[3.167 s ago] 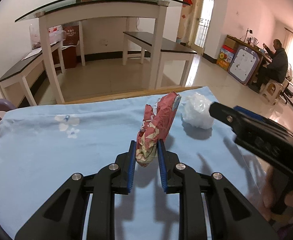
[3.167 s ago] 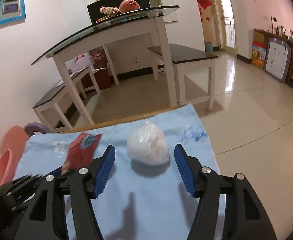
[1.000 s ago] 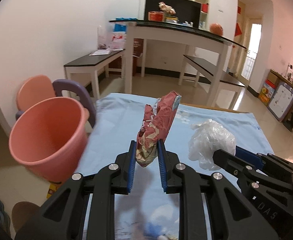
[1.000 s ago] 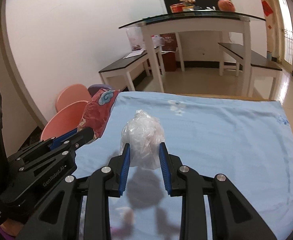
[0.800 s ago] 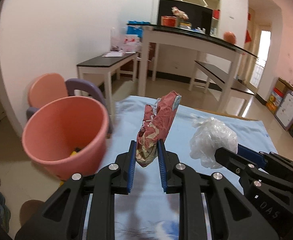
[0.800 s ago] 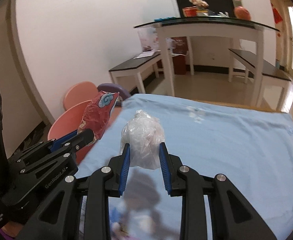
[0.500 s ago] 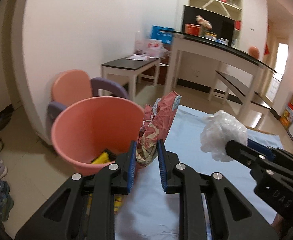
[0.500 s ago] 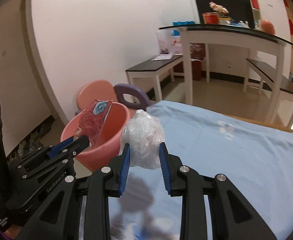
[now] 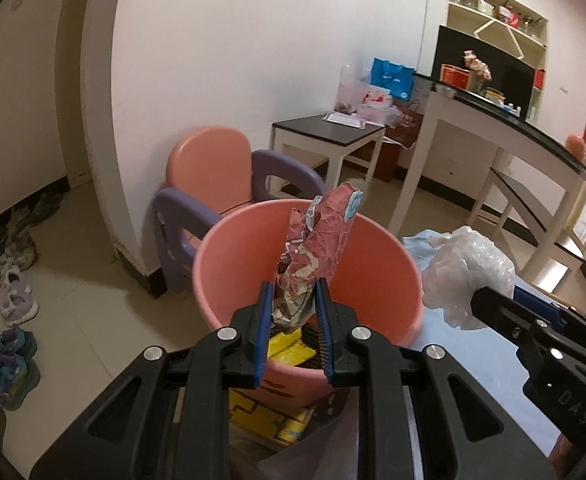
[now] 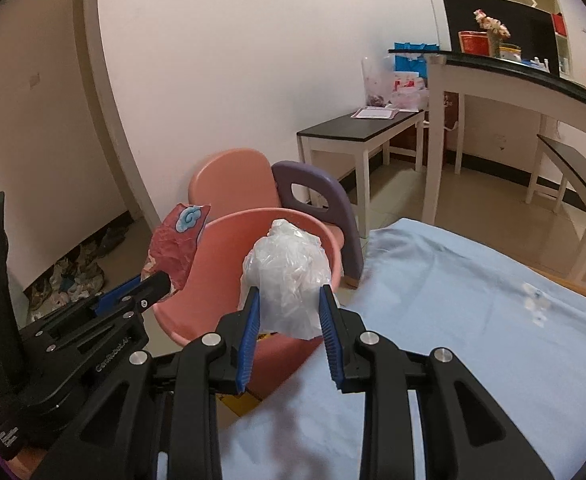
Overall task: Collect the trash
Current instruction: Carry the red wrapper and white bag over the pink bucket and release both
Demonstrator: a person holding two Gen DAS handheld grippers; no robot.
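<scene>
Beyond the left edge of the blue-clothed desk [image 10: 473,320], the pink bucket [image 9: 229,248] is now being reached, the left hand-held gripper [image 9: 293,320] clamped on the red wrapper [image 9: 317,248] above its mouth and the right hand-held gripper [image 10: 289,320] clamped on the crumpled clear bag [image 10: 289,272] beside it, so dropping is being set up.

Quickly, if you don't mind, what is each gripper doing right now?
Left gripper: closed on the red wrapper.
Right gripper: closed on the clear plastic bag.

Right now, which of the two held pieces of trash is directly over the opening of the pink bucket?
The crumpled red wrapper in the left claw: it stands over the pink bucket. The clear plastic bag hangs beside the rim.
</scene>
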